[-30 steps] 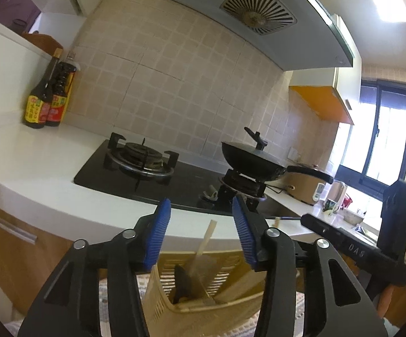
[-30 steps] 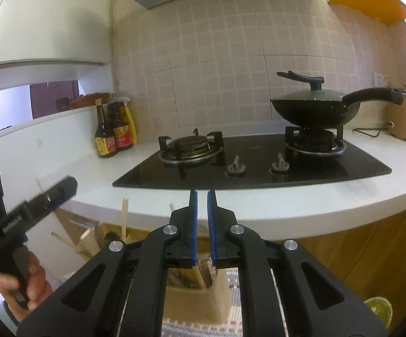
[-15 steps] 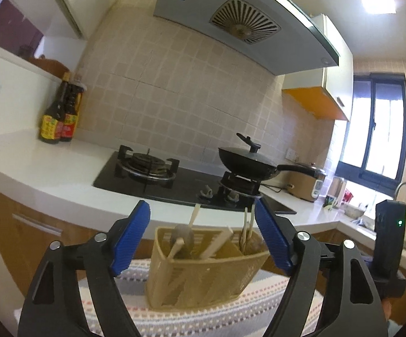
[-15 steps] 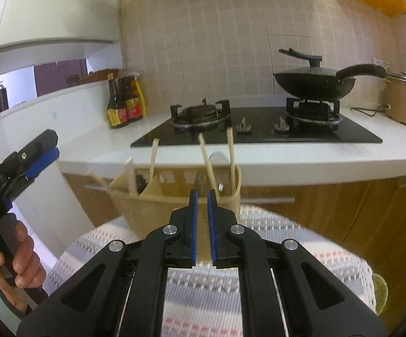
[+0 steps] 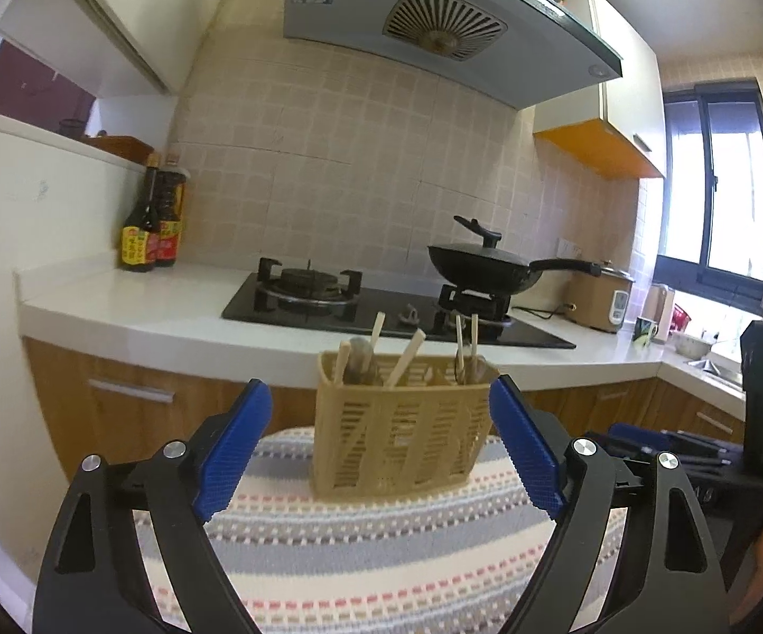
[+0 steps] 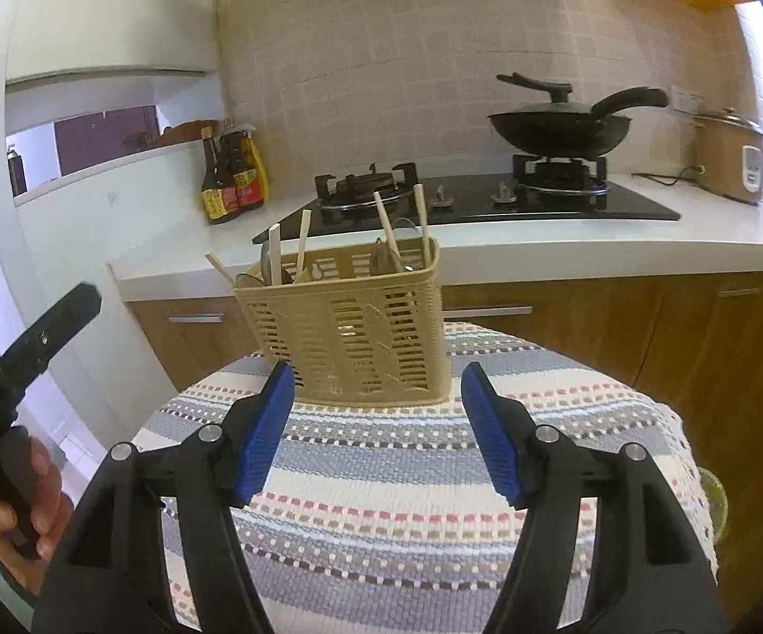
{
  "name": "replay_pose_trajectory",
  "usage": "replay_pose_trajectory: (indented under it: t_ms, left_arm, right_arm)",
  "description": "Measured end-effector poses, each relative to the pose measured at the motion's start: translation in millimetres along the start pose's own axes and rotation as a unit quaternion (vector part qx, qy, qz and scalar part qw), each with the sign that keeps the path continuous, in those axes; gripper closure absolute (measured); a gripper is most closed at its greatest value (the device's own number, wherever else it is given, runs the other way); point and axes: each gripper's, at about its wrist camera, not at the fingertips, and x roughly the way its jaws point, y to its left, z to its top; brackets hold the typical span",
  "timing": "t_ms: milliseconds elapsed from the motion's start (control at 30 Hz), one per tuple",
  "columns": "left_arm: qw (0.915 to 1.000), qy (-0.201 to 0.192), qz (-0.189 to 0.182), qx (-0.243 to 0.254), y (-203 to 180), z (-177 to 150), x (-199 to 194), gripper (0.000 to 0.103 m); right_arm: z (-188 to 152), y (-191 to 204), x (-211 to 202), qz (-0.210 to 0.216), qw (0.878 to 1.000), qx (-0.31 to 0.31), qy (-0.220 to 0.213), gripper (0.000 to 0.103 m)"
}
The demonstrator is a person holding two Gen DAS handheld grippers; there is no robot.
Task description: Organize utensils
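A beige slotted utensil basket (image 5: 400, 430) stands upright on a striped cloth-covered table (image 5: 381, 555); it also shows in the right wrist view (image 6: 352, 335). Wooden chopsticks (image 6: 400, 230), wooden handles (image 5: 408, 348) and metal utensils (image 6: 254, 277) stick up out of it. My left gripper (image 5: 379, 415) is open and empty, its jaws wide apart just short of the basket's two sides. My right gripper (image 6: 376, 396) is open and empty, a little in front of the basket.
Behind the table runs a white counter (image 5: 133, 306) with a black gas hob (image 5: 381, 311), a lidded wok (image 5: 487, 264), sauce bottles (image 5: 151, 222) and a rice cooker (image 5: 598, 298). Wooden cabinets (image 6: 619, 317) stand below. A hand (image 6: 17, 518) holds the left gripper.
Both grippers pulled back and away from the basket, which now stands farther off on the table. The right gripper went from shut to open; the left opened wider.
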Motion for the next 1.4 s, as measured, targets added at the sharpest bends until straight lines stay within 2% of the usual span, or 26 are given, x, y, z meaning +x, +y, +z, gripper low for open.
replay_pose_trajectory:
  t_ms: [100, 233, 367, 433, 600, 933, 1067, 1133, 1167, 1267, 1400]
  left_arm:
    - [1.0, 0.004, 0.008, -0.001, -2, -9, -10, 0.02]
    - [0.9997, 0.011, 0.021, 0.006, -7, -21, -17, 0.02]
    - [0.9992, 0.014, 0.033, 0.017, -14, -30, -19, 0.02]
    - [0.999, 0.014, 0.039, 0.019, -16, -35, -19, 0.019]
    - [0.9955, 0.009, 0.079, 0.051, -27, -49, -15, 0.019]
    - [0.9946, -0.002, 0.092, 0.048, -30, -64, -9, 0.016]
    - [0.993, -0.011, 0.111, 0.041, -28, -70, -9, 0.015]
    - [0.9875, -0.017, 0.146, 0.057, -31, -74, -8, 0.015]
    - [0.9863, -0.019, 0.152, 0.062, -32, -75, -9, 0.015]
    - [0.9841, -0.031, 0.158, 0.074, -37, -76, -13, 0.012]
    - [0.9844, -0.022, 0.151, 0.088, -43, -77, -11, 0.009]
  right_arm:
    - [-6, 2, -10, -0.009, 1.0, -0.004, -0.007, 0.041]
    - [-18, 11, -20, -0.019, 1.0, -0.013, -0.019, 0.029]
    - [-28, 17, -24, -0.036, 0.999, -0.021, -0.03, 0.025]
    - [-34, 16, -24, -0.052, 0.998, -0.02, -0.042, 0.02]
    - [-48, 13, -18, -0.091, 0.994, -0.019, -0.059, 0.02]
    - [-59, 9, -13, -0.119, 0.989, -0.011, -0.082, 0.015]
    - [-61, 10, -12, -0.121, 0.989, -0.018, -0.085, 0.014]
    - [-62, 12, -14, -0.123, 0.988, -0.024, -0.09, 0.013]
    - [-62, 13, -15, -0.123, 0.988, -0.027, -0.091, 0.013]
    - [-63, 17, -16, -0.119, 0.988, -0.036, -0.095, 0.011]
    - [-65, 18, -15, -0.119, 0.988, -0.041, -0.091, 0.011]
